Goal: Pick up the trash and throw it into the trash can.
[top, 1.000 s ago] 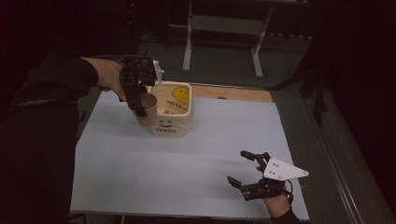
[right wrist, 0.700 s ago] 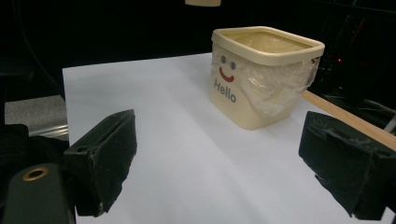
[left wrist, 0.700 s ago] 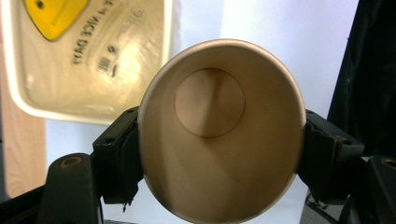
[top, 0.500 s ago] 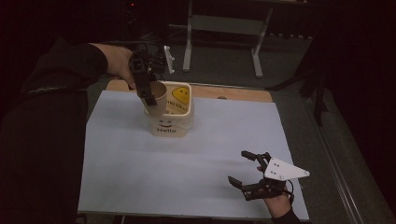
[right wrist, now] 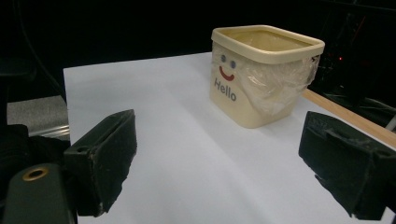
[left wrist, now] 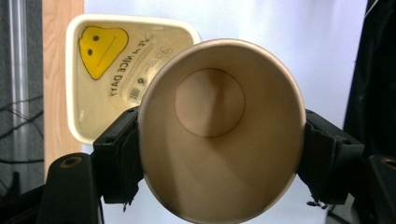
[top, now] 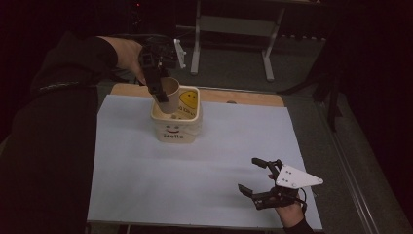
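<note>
A brown paper cup (top: 168, 94) hangs above the left part of a cream square tub (top: 175, 129), and my left gripper (top: 159, 92) is shut on it. In the left gripper view the empty cup (left wrist: 219, 130) sits between both jaws, its mouth towards the camera, with the tub (left wrist: 107, 60) below showing a yellow smiley and "nice day" print inside. My right gripper (top: 255, 178) rests open near the table's front right. Its own view looks across the white sheet at the tub (right wrist: 261, 74) with a "Hello" face.
A white sheet (top: 204, 165) covers most of the wooden table (top: 243, 96). A metal stand (top: 234, 29) rises behind the table on dark floor. A person's dark sleeve (top: 53, 126) fills the left side.
My left gripper has carried the cup right and a little higher, from the tub's left rim to above the tub. The right gripper has stayed put.
</note>
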Demonstrator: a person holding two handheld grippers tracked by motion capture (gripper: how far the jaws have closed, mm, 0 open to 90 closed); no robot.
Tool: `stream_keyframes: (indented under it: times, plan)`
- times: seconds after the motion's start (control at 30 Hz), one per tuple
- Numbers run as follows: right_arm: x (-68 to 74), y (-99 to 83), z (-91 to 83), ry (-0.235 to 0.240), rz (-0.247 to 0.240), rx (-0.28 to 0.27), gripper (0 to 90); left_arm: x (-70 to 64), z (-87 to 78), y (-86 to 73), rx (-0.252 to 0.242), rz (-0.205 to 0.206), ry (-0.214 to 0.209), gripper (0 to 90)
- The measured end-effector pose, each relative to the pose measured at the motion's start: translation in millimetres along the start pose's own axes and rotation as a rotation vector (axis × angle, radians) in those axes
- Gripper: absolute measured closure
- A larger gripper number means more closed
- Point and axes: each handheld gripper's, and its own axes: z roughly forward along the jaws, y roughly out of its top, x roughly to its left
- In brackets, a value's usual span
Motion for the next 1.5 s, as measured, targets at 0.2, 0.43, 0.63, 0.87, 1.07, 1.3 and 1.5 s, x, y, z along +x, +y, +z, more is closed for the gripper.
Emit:
stream_keyframes:
  times: [0.2, 0.43, 0.63, 0.87, 1.07, 1.3, 1.5]
  plan:
    - [0.0, 0.2, 0.1, 0.003, -0.001, 0.0, 11.2, 8.3, 6.6, 0.4, -0.008, 0.013, 0.019, 26.5]
    - [0.1, 0.0, 0.4, 0.006, 0.0, 0.0, 11.2, 14.8, 11.6, 3.1, -0.006, 0.041, 0.023, 27.1]
    - [-0.7, -0.2, -0.5, 0.005, 0.005, -0.003, 11.2, 22.4, 17.2, 8.1, 0.018, 0.049, 0.021, 27.1]
    - [0.0, -0.4, -0.1, 0.01, 0.003, 0.002, 11.2, 26.9, 24.2, 9.5, 0.021, 0.049, 0.016, 27.2]
    - [0.6, -0.3, -1.2, 0.011, 0.003, 0.002, 11.3, 32.7, 32.7, 7.8, 0.033, 0.054, 0.016, 27.2]
    - [0.8, -0.2, -1.2, 0.012, 0.0, 0.003, 11.4, 38.4, 45.0, 8.4, 0.04, 0.054, 0.005, 27.2]
    - [1.5, 0.0, -1.3, 0.014, -0.002, 0.006, 11.4, 43.3, 60.8, 4.5, 0.059, 0.047, -0.018, 27.1]
